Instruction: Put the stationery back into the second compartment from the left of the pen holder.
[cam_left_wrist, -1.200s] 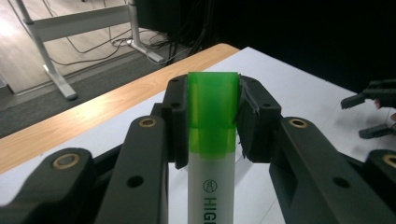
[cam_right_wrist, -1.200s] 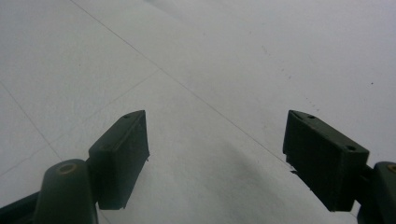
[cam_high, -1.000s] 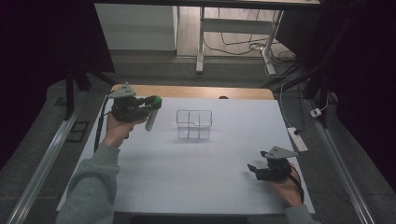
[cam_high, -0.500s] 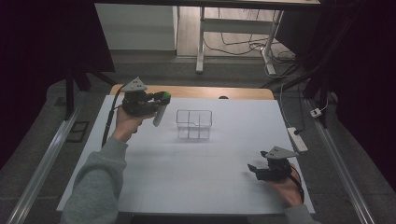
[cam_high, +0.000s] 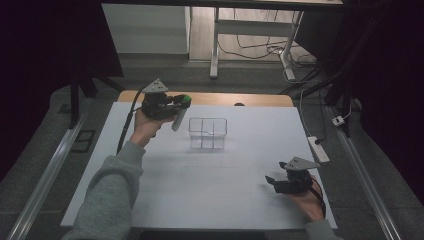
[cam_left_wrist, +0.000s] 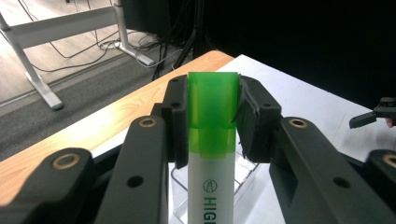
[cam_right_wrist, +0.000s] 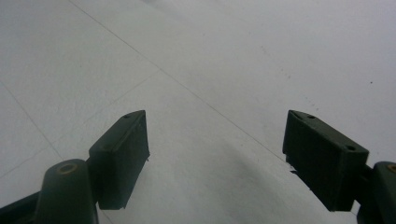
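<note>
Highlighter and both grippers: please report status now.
Left gripper shut on highlighter, held above the table beside clear organizer. Right gripper open, jaws wide, nothing between them, low over white table. Nothing in the way.

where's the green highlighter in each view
high view: highlighter in the left gripper, upper left, beside the clear organizer.
left gripper view: centre, cap clamped between the jaws.
right gripper view: not in it.
Shared landmark: the clear organizer.
</note>
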